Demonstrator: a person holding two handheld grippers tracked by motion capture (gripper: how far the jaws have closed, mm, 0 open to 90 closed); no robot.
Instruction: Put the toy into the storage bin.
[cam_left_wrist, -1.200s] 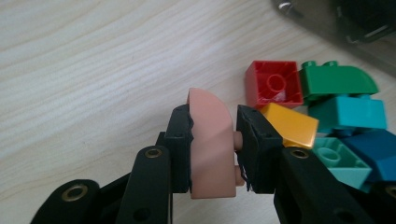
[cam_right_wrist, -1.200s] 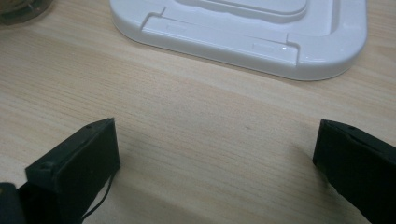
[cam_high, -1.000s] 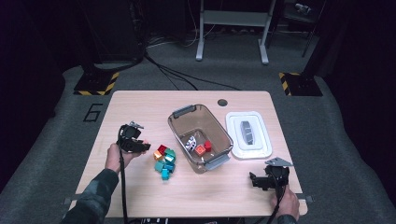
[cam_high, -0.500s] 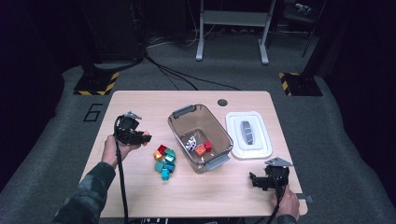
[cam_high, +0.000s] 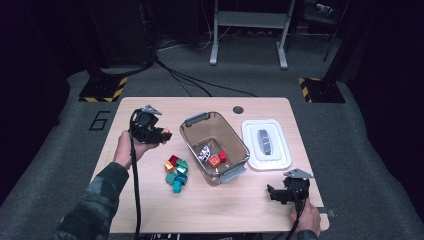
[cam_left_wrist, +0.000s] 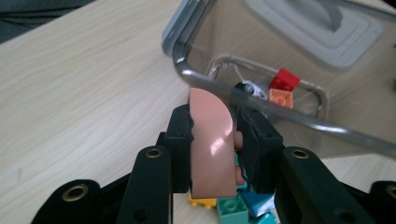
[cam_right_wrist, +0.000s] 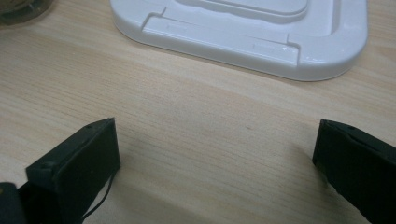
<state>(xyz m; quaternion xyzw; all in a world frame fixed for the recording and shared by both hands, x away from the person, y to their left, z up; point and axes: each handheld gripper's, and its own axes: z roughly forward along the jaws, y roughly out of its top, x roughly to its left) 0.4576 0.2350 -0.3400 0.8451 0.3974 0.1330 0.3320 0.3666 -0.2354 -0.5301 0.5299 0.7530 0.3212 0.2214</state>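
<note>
Right now the left gripper is clamped on a pink curved brick, lifted above the table just short of the clear bin; in the left gripper view the brick stands on edge between the pads with its rounded top proud of the jaws, and the bin's near rim crosses right behind it. That rim is the likeliest trouble: if the brick travels forward too low, its upper corner could catch the plastic wall, twist in the grip and drop outside, or nudge the bin across the wood. The glossy curved face also looks slippery, so a loose squeeze might let it pivot. Inside the bin lie a red brick, an orange one and a black-and-white piece, which leave room but could make a dropped brick bounce. Below the jaws sits the pile of loose bricks, teal, red and orange, near enough to be scattered by a low swing. The right gripper rests spread wide and empty near the table's front right corner, its jaws facing the white lid, which lies beside the bin and clear of the path.
</note>
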